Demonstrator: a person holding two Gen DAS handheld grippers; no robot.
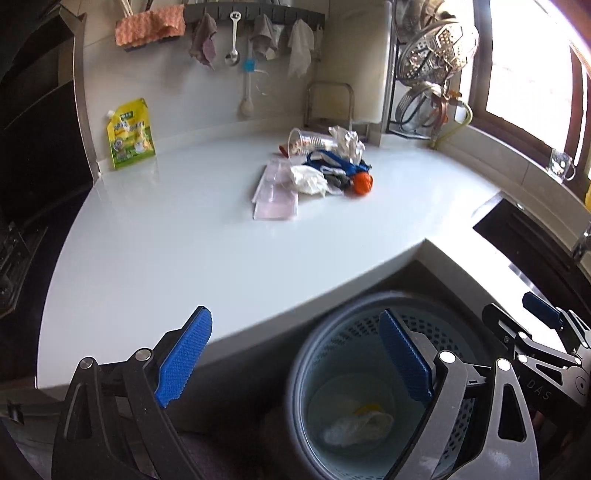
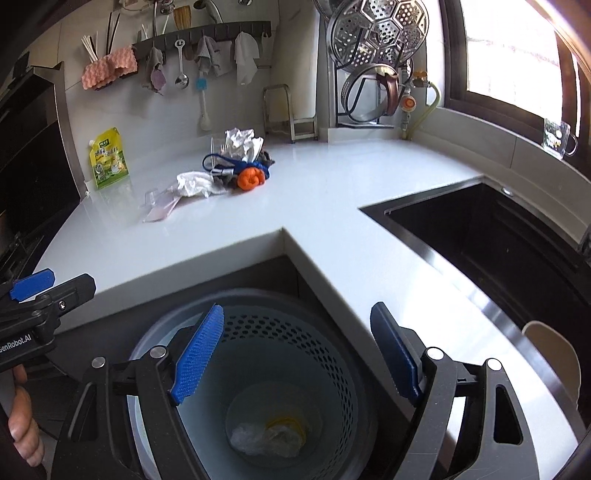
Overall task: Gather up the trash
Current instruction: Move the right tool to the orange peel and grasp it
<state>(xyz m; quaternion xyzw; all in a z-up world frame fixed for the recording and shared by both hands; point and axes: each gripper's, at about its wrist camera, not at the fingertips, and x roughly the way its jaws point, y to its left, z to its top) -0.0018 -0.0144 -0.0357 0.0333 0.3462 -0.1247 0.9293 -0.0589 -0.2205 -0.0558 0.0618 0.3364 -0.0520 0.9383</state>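
A pile of trash lies on the white counter (image 1: 147,240): a clear plastic cup (image 1: 306,142), crumpled white paper (image 1: 347,142), a white tissue (image 1: 308,179), a blue cord (image 1: 332,158), an orange lump (image 1: 362,183) and a clear plastic bag (image 1: 275,195). The pile also shows in the right wrist view (image 2: 229,166). A grey perforated bin (image 2: 295,332) stands below the counter corner with a crumpled plastic piece (image 2: 266,437) inside. My left gripper (image 1: 295,354) is open and empty over the counter edge and bin. My right gripper (image 2: 295,354) is open and empty above the bin.
A yellow-green pouch (image 1: 131,134) leans on the back wall. Cloths and utensils hang on a rail (image 1: 255,16). A rack with steel steamers (image 2: 376,40) stands at the back right. A dark sink (image 2: 498,240) is on the right. A glass mug (image 2: 557,138) sits on the windowsill.
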